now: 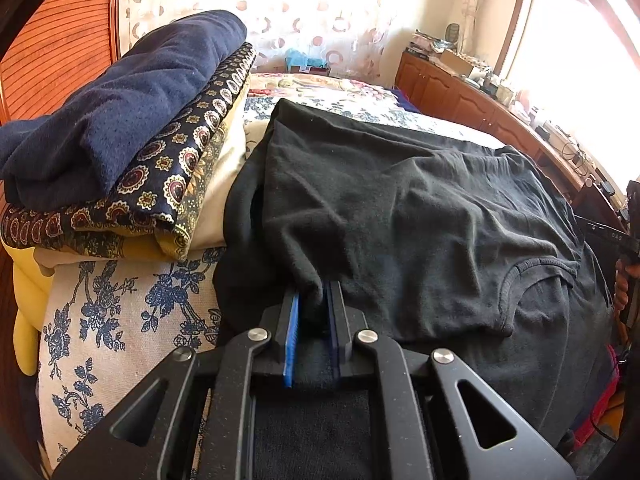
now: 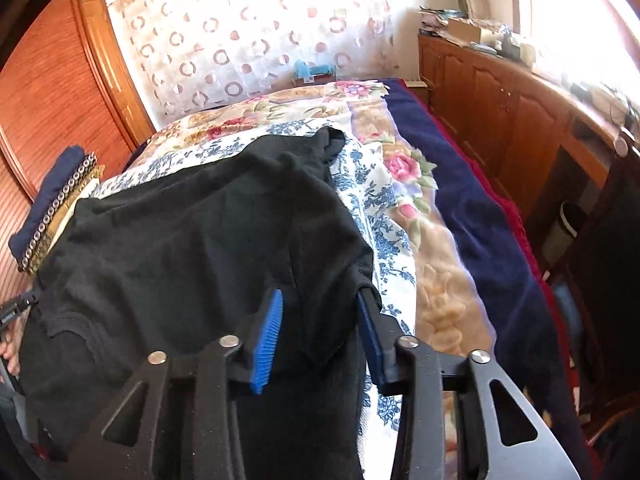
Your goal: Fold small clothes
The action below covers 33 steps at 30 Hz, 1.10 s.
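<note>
A black T-shirt [image 1: 400,200] lies spread and wrinkled on the bed, its neckline [image 1: 540,276] toward the right of the left wrist view. My left gripper [image 1: 314,296] is shut on a bunched fold at the shirt's near left edge, the cloth pinched between the blue pads. In the right wrist view the same shirt [image 2: 180,240] fills the left half. My right gripper [image 2: 320,300] stands open around the sleeve at the shirt's right edge. The sleeve cloth hangs between the blue pads with a gap on each side.
A stack of folded clothes [image 1: 120,140], navy on top, sits left of the shirt and shows small in the right wrist view [image 2: 52,208]. The blue floral bed cover [image 2: 372,200] and a navy blanket [image 2: 480,220] lie to the right. Wooden cabinets [image 2: 500,120] line the right wall.
</note>
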{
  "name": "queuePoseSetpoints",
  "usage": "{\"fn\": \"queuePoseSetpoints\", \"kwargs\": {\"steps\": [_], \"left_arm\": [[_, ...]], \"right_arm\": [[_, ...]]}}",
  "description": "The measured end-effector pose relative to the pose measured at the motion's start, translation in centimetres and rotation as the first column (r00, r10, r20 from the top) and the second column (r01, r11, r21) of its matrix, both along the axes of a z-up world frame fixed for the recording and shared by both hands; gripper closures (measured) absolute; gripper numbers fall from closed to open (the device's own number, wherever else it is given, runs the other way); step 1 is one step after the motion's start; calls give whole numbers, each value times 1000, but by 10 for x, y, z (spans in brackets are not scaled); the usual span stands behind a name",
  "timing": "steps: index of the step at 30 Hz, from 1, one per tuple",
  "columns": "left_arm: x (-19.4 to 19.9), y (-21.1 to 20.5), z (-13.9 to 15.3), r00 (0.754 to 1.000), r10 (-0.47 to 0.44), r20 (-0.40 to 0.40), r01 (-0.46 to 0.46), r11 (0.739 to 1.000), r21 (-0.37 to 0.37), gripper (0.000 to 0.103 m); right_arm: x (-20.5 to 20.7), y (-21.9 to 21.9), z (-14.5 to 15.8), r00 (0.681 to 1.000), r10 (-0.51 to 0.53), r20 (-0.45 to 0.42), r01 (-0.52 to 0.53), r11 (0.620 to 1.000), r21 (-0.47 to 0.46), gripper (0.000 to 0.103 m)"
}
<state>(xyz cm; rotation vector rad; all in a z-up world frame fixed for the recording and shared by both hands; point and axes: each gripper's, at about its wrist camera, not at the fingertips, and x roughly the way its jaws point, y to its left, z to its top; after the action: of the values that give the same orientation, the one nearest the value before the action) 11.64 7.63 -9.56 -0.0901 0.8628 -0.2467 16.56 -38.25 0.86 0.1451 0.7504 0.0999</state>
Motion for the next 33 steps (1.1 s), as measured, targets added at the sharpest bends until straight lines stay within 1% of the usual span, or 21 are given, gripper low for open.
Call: {"fn": "queuePoseSetpoints", "kwargs": {"steps": [1,3,5,8,10,12,15,16,19,22,26,29,33], "left_arm": [[0,0,0,1000,0,0,0,1000,-1,90],[0,0,0,1000,0,-1,0,1000,-3,90],[1,1,0,1000,-1,-1,1,1000,-4,90],[1,1,0,1000,-1,-1,1,1000,-1,90],[1,1,0,1000,-1,-1,1,1000,-2,90],[1,0,0,1000,-1,-1,1,1000,-2,90],[0,-2,0,1000,-4,3,4,1000,19,90],[0,-3,0,1000,-5,4,5,1000,28,93],[0,-5,2,1000,-13,12,13,1000,23,94],[-7,-6,12,999,-20,41,19,1000,18,95],[-18,-5,33,995,-29,90,29,1000,6,95],[-25,-5,45,993,-38,116,38,999,0,95],[-34,-3,56,988,-46,145,48,999,-15,95]], "right_arm": [[1,2,-2,1000,-2,-4,2,1000,-20,74],[5,4,-5,1000,-9,-22,7,998,-64,81],[8,5,-9,999,-21,-32,18,994,-104,84],[12,8,-9,999,-23,-31,19,993,-117,86],[14,10,-9,999,-16,-30,12,992,-128,95],[15,14,-8,1000,6,-27,-10,990,-144,100],[14,19,-6,1000,16,-12,-18,984,-180,101],[12,19,-3,1000,18,-2,-18,983,-183,101],[5,21,5,999,29,40,-22,985,-172,101],[-3,24,14,996,51,68,-39,985,-170,101],[-19,28,28,992,71,106,-53,985,-164,101],[-36,27,36,986,80,143,-58,986,-154,101],[-53,19,38,982,81,173,-54,986,-158,101]]}}
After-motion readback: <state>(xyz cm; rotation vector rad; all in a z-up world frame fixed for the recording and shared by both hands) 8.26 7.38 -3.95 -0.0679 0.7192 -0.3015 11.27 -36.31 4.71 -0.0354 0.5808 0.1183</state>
